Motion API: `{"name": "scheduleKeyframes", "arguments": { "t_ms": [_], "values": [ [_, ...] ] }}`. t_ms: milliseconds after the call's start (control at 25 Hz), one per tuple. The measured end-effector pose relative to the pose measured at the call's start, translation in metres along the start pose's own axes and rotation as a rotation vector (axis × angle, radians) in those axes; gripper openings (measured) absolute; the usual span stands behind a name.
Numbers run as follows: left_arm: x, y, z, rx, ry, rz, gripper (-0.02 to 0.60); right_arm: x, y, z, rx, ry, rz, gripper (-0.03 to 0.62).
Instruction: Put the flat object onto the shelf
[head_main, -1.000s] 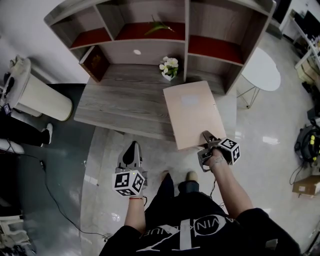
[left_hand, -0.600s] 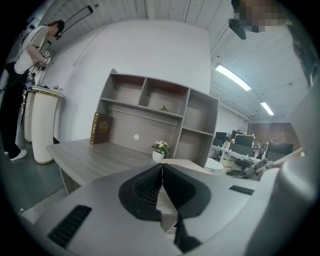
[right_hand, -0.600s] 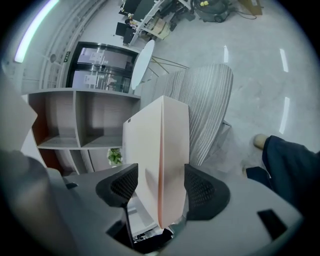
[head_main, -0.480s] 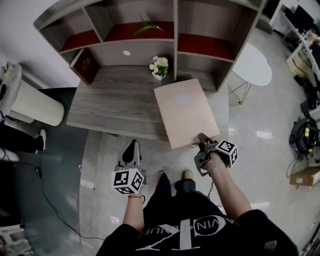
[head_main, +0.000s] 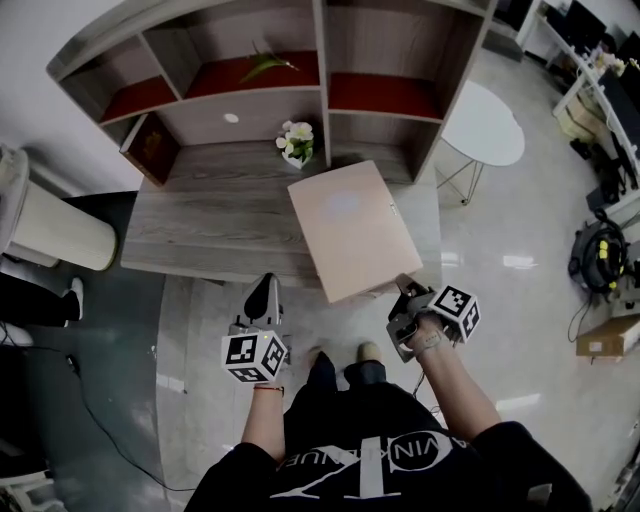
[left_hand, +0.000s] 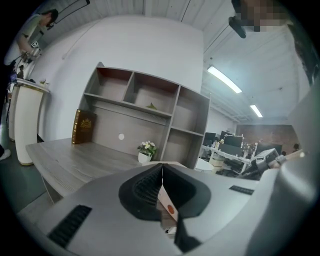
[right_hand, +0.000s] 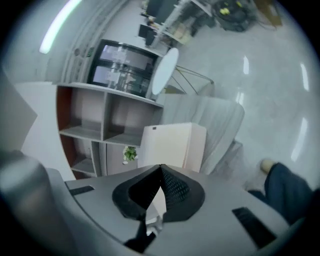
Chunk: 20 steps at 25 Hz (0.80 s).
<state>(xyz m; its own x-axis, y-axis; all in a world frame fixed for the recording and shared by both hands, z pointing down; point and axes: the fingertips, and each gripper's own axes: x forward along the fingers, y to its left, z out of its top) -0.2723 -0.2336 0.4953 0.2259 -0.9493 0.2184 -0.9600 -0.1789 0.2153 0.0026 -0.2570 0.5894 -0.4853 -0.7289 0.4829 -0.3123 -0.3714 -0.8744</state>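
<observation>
The right gripper (head_main: 402, 292) has its jaws closed tight on the near edge of the flat object (head_main: 350, 228); the board stretches ahead of them over the desk (head_main: 200, 215). The left gripper (head_main: 265, 290) has its jaws together, nothing between them.

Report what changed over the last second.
The right hand-held gripper, open at the flat object's near right corner a second ago, has shut on that corner's edge. The flat object still lies on the desk, overhanging its front edge. The left hand-held gripper stays shut and empty, short of the desk.
</observation>
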Motion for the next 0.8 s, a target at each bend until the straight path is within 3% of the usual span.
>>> {"name": "scheduleKeyframes", "arguments": {
  "t_ms": [280, 440, 800],
  "values": [
    [0.010, -0.004, 0.012, 0.009, -0.018, -0.010, 0.006, -0.015, 0.054, 0.034, -0.666, -0.097, 0.047, 0.009],
    [0.012, 0.001, 0.020, 0.007, -0.032, 0.001, 0.005, -0.017, 0.060, 0.039, -0.816, -0.107, 0.067, 0.009],
    [0.012, 0.024, 0.046, 0.017, -0.076, 0.057, 0.005, -0.027, 0.087, 0.059, -1.032, -0.173, 0.109, 0.008]
  ]
}}
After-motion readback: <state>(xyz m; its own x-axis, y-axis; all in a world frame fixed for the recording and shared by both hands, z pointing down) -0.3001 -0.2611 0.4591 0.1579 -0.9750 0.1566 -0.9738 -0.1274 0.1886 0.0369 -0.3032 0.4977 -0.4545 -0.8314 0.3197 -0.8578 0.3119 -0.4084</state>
